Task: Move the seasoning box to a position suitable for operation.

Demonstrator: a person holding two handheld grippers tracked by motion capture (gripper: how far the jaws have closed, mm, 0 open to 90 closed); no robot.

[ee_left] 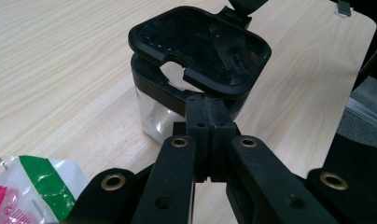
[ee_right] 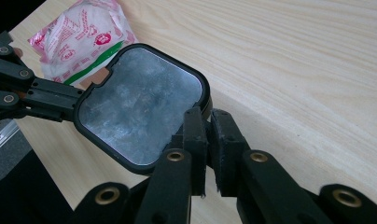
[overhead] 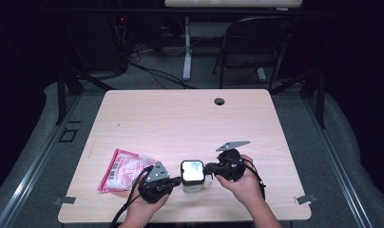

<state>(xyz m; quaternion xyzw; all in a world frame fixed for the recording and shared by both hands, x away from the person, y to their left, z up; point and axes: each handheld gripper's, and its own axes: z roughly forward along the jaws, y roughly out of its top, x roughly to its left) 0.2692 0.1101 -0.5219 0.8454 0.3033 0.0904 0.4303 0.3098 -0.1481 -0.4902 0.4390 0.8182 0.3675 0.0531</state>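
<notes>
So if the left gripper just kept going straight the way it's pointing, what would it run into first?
The clear container with the black lid. The left gripper sits shut right at its black rim, apparently already touching it. Beyond it comes the right gripper, at the lid's far edge.

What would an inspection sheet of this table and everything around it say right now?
Surface: pale wooden table, with a cable hole near the far edge.
Job's things: clear container with its black hinged lid partly raised.
Clutter: pink and white packet to the container's left.
Grippers: left gripper shut at the container's rim; right gripper nearly shut at the lid's edge.
Cables: one black cable trails from the left gripper, another from the right.
Surroundings: folding chair and floor cables beyond the table, dark room.
</notes>
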